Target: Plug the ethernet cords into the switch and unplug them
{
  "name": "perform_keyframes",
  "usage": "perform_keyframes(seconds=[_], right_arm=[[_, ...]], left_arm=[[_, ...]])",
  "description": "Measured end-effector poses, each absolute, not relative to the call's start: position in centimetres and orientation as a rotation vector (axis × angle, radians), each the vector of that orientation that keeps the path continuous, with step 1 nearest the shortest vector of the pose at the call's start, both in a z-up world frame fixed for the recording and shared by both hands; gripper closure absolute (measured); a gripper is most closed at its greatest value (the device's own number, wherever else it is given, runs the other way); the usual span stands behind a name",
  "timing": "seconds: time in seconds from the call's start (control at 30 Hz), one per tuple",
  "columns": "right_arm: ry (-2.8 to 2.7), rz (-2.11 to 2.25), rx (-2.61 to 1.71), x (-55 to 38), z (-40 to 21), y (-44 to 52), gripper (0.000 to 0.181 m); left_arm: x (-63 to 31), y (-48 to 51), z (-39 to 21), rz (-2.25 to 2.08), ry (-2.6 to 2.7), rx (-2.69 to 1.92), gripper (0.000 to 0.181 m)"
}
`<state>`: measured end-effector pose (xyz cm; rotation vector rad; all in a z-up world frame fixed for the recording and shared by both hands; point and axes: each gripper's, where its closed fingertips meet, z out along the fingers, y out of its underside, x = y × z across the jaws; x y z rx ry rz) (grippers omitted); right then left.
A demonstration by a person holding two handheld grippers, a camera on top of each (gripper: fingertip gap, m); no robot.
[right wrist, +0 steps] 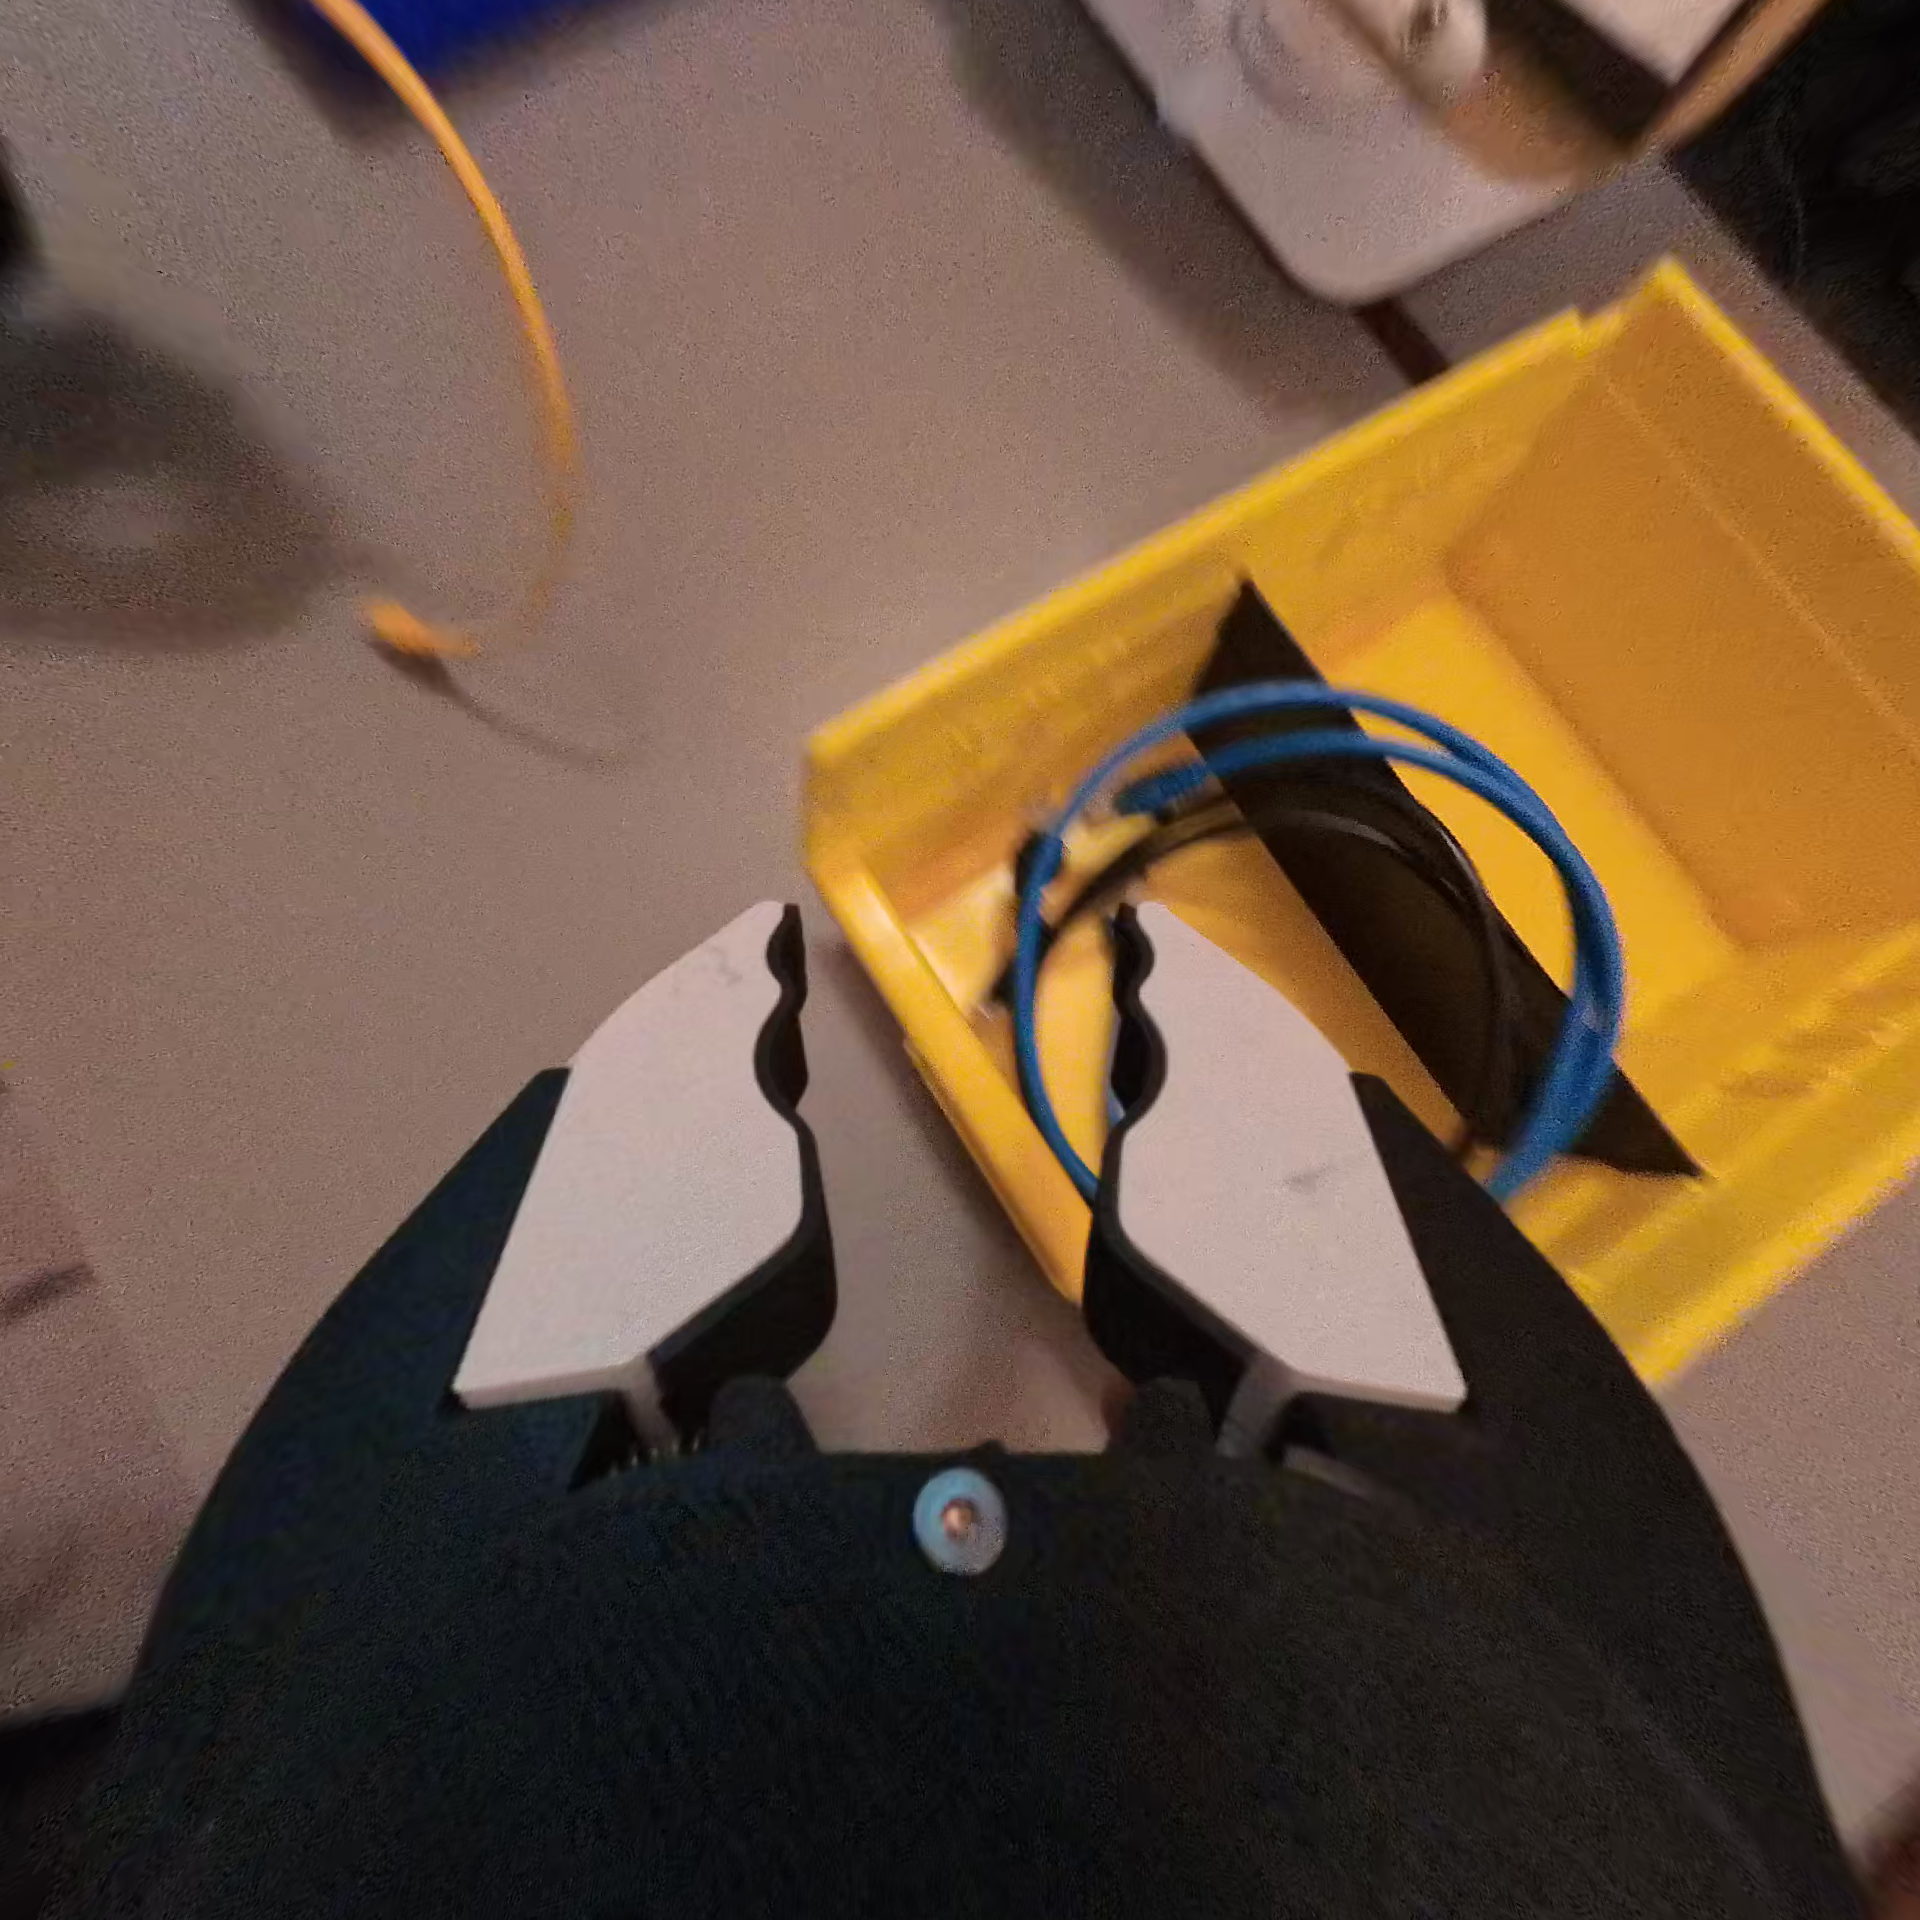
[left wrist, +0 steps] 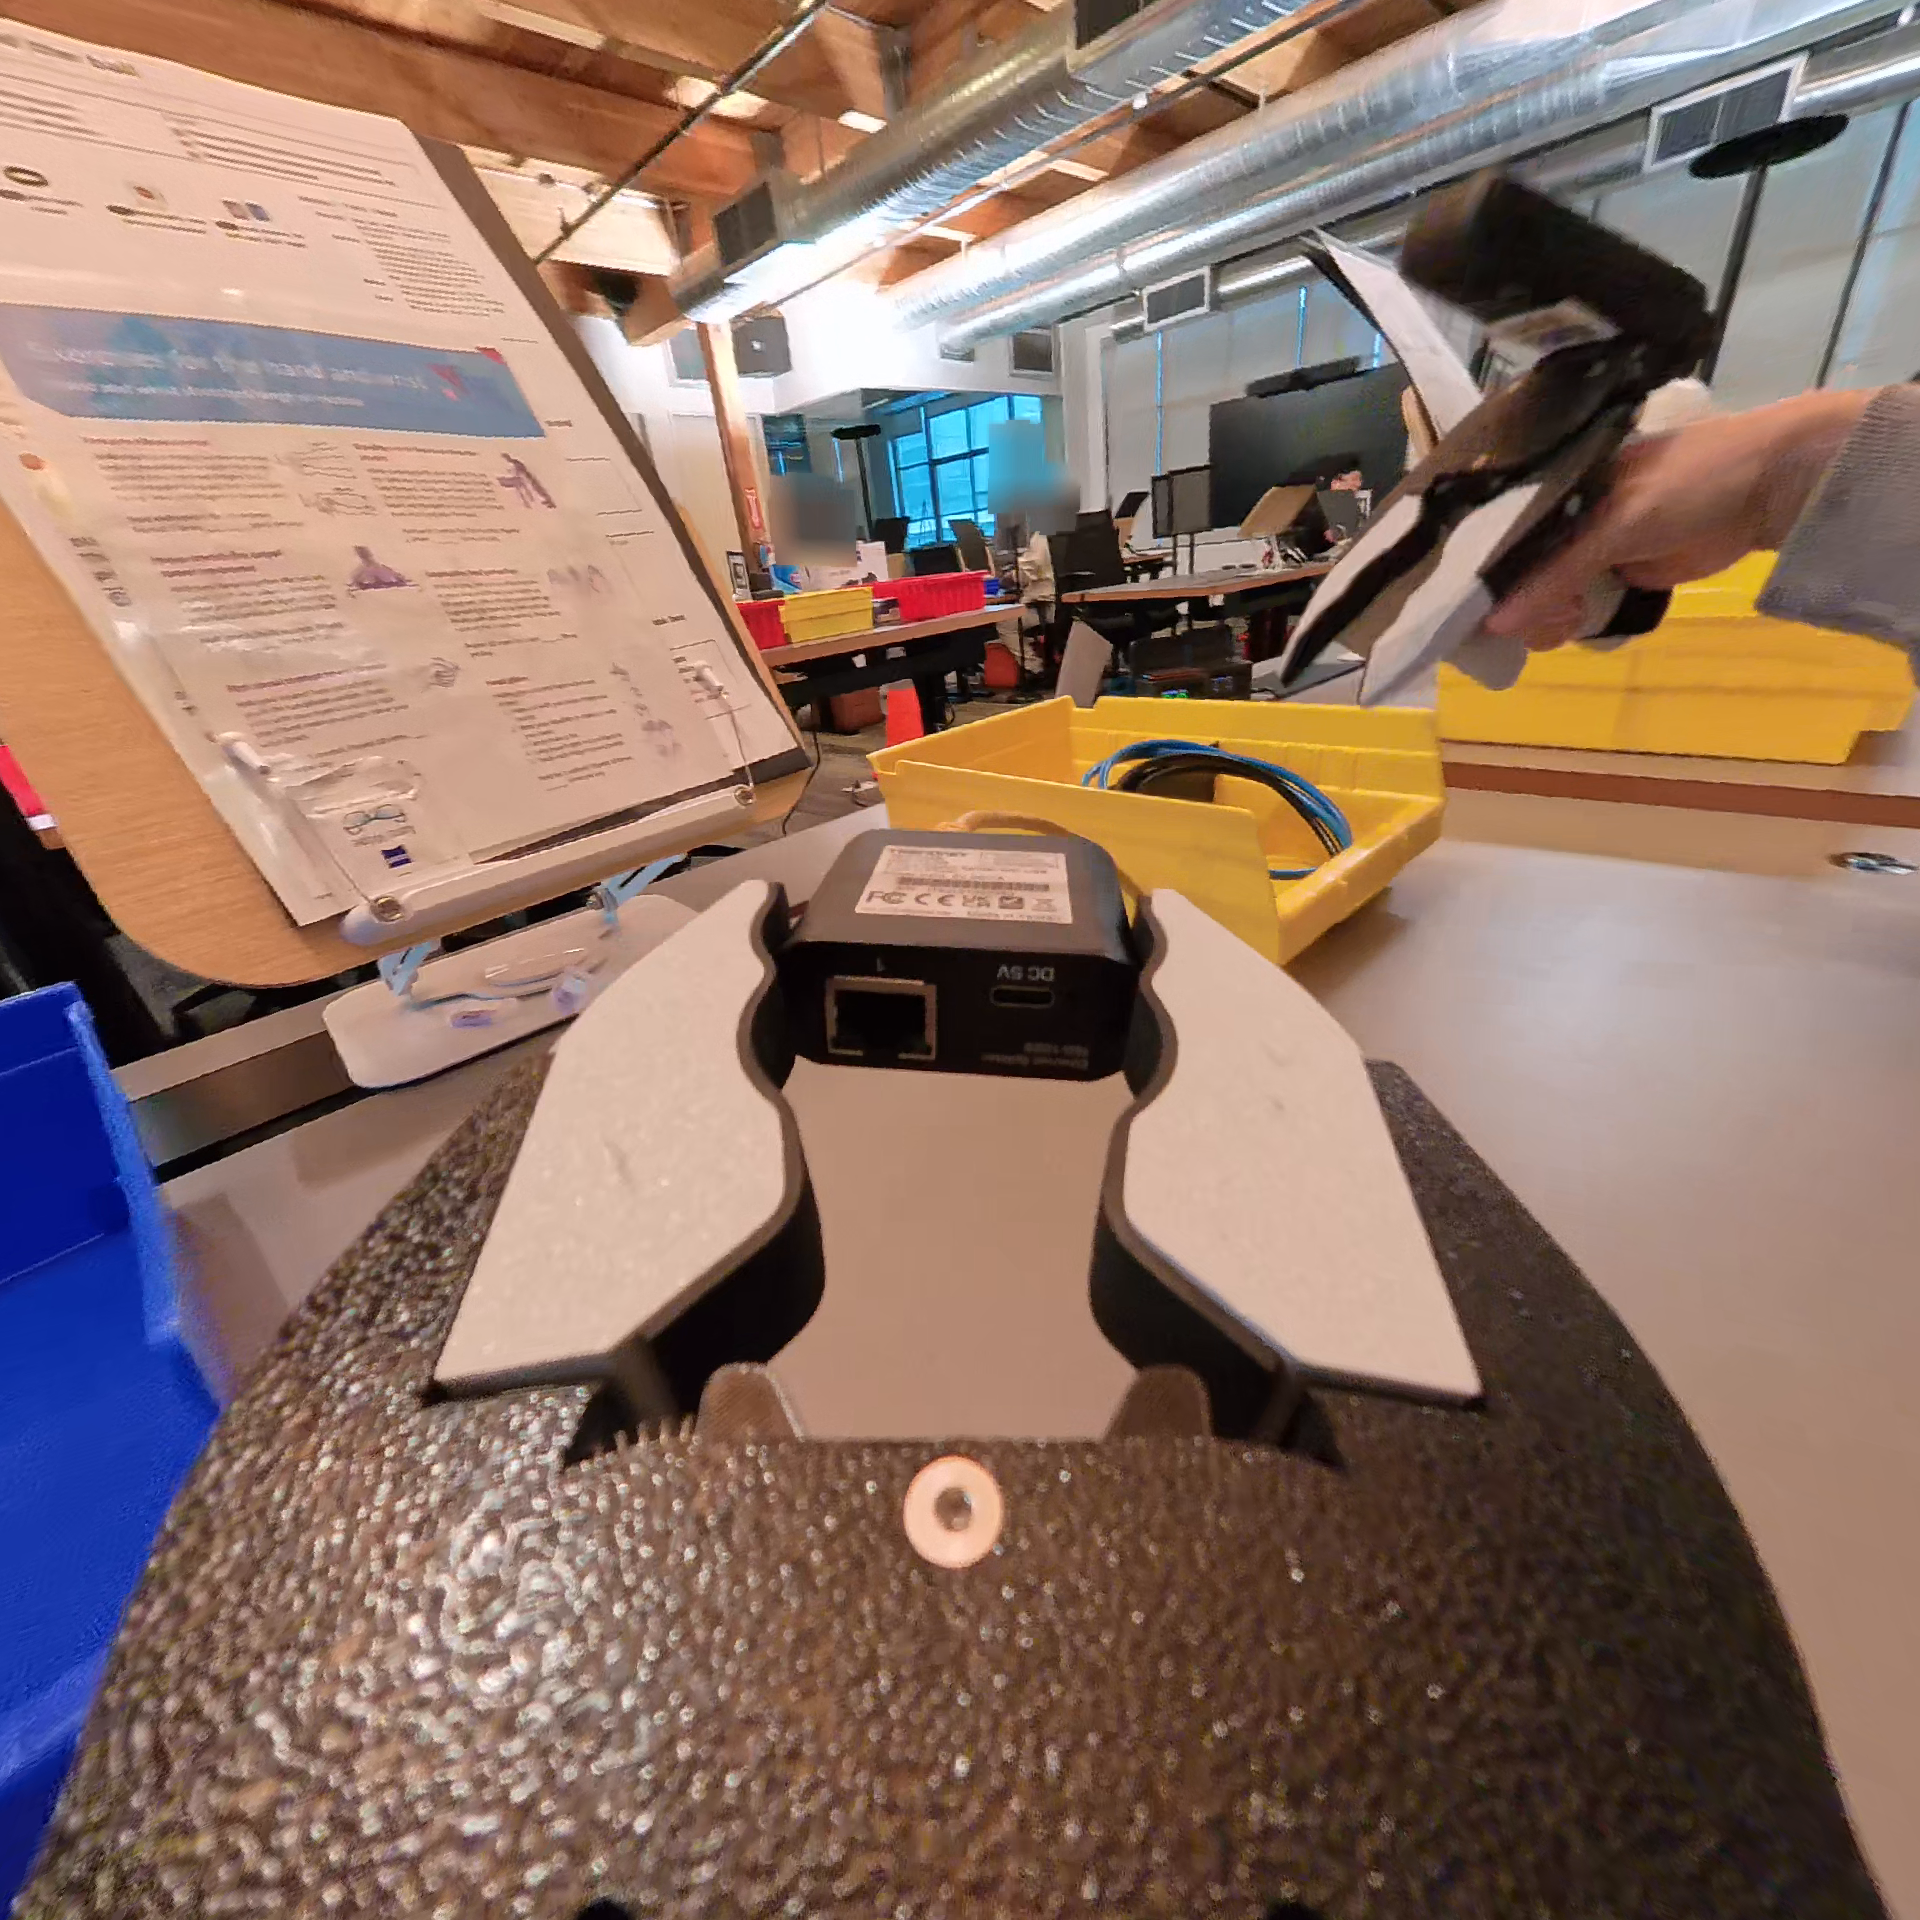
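My left gripper [left wrist: 956, 982] is shut on a small black switch [left wrist: 956, 925], holding it by its sides above the table. The switch's empty ethernet port [left wrist: 881, 1018] faces the camera. A bit of tan cord [left wrist: 1003, 824] shows just behind the switch. My right gripper [right wrist: 956, 925] is open and empty, hovering over the near corner of a yellow bin [right wrist: 1351, 540] that holds a coiled blue ethernet cord [right wrist: 1558, 883]. It also shows in the left wrist view [left wrist: 1340, 665], above the bin [left wrist: 1174, 831]. An orange cord [right wrist: 520, 312] lies on the table, its plug [right wrist: 416, 634] loose.
A blue bin [left wrist: 73, 1299] stands at the left. A tilted document stand [left wrist: 312, 520] on a white base [left wrist: 499, 997] stands behind the switch. A black divider [right wrist: 1382, 862] crosses the yellow bin. A second yellow bin [left wrist: 1662, 696] sits at the far right.
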<state>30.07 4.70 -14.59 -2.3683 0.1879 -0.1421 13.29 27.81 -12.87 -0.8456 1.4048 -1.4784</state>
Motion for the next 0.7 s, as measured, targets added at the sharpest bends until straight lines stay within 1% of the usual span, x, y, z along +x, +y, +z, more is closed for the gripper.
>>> perform_keyframes(seconds=[0.03,0.07,0.13,0.17,0.2,0.27,0.3,0.4,0.43,0.53,0.57,0.67,0.7], right_arm=[[0.229,-0.065,-2.209,28.0,-13.3,6.8,0.124],[0.296,0.034,-2.055,25.6,-12.2,8.9,0.127],[0.331,0.355,-1.758,19.1,-10.1,12.6,0.127],[0.326,0.492,-1.596,16.1,-9.2,14.0,0.135],[0.373,0.582,-1.463,14.3,-9.0,15.1,0.145],[0.516,0.717,-1.298,12.6,-10.7,17.4,0.148],[0.568,0.786,-1.245,12.2,-11.7,18.4,0.149],[0.682,0.902,-1.122,12.5,-13.7,20.5,0.145],[0.7,0.9,-1.08,12.9,-13.7,20.9,0.139],[0.717,0.843,-1.03,13.1,-13.2,21.5,0.141],[0.725,0.848,-1.027,13.1,-13.1,21.7,0.145],[0.694,0.907,-0.966,12.6,-12.3,21.8,0.167],[0.696,0.9,-0.962,12.6,-12.4,21.8,0.168]], left_arm=[[13.4,27.6,-13.0,-1.474,1.417,-0.848,0.12],[13.4,27.4,-13.2,-1.469,1.438,-0.854,0.12],[13.5,26.9,-13.6,-1.48,1.455,-0.852,0.12],[13.5,26.7,-13.7,-1.501,1.463,-0.851,0.12],[13.4,26.4,-13.7,-1.523,1.472,-0.85,0.12],[13.2,26.0,-13.6,-1.552,1.474,-0.826,0.12],[13.0,25.7,-13.5,-1.565,1.481,-0.801,0.12],[12.3,24.6,-12.7,-1.611,1.483,-0.722,0.12],[12.1,24.2,-12.5,-1.623,1.488,-0.701,0.12],[11.8,23.1,-12.2,-1.652,1.504,-0.654,0.12],[11.7,22.7,-12.1,-1.66,1.509,-0.641,0.12],[11.7,22.1,-12.2,-1.675,1.509,-0.627,0.12],[11.7,22.1,-12.3,-1.682,1.513,-0.626,0.12]])
